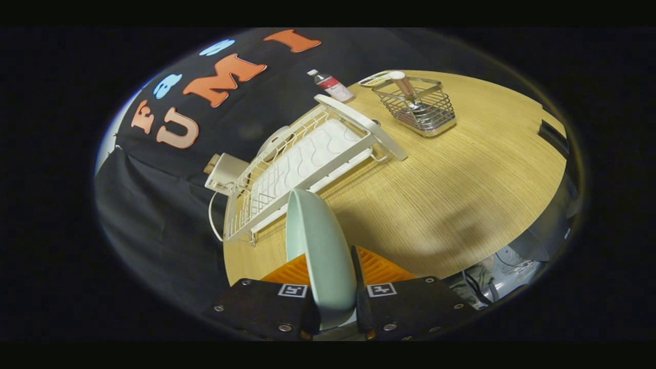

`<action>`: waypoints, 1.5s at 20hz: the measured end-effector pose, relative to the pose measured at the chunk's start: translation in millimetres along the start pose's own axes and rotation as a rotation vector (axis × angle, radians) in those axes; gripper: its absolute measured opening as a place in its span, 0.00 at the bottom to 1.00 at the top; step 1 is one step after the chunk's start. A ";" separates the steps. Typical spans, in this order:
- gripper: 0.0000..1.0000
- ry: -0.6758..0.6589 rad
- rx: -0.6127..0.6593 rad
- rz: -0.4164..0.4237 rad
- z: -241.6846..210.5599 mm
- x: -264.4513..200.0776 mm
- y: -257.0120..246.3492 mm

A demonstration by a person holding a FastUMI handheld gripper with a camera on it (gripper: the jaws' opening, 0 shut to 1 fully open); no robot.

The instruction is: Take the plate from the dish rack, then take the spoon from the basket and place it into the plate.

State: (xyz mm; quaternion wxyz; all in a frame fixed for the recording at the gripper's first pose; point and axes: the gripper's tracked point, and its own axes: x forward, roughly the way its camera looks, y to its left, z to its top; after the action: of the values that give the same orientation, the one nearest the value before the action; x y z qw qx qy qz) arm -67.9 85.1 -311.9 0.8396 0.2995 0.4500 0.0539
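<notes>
Plate out of the rack, clamped edge-on in your fingers.

Your gripper [333, 294] at bottom centre has both fingers [382, 266] closed tight on the pale green plate [320, 246], which stands on edge between them and rises toward mid-frame over the wooden table [461, 184]. The white rack [302, 164] lies just beyond the plate, running up and right across the centre, tilted in the view. The wire basket [417, 105] sits upper right on the table, well apart from the rack, with the spoon [405, 87] standing in it, handle up. A small bottle [330, 84] stands at the table's far edge, top centre, between rack and basket.
</notes>
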 end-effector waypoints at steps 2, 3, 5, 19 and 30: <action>0.29 -0.005 0.008 0.022 4.0 -0.8 5.4; 0.32 -0.008 0.017 0.029 8.7 -3.7 7.7; 0.44 -0.018 0.004 0.013 11.7 -3.3 1.3; 0.99 -0.132 -0.118 -0.153 51.9 -35.8 -51.3; 0.99 -0.296 -0.254 -0.298 117.0 -65.9 -78.6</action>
State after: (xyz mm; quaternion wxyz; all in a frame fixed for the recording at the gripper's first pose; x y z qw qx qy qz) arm -28.5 -55.8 -259.0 0.9260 0.1263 0.3508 -0.0590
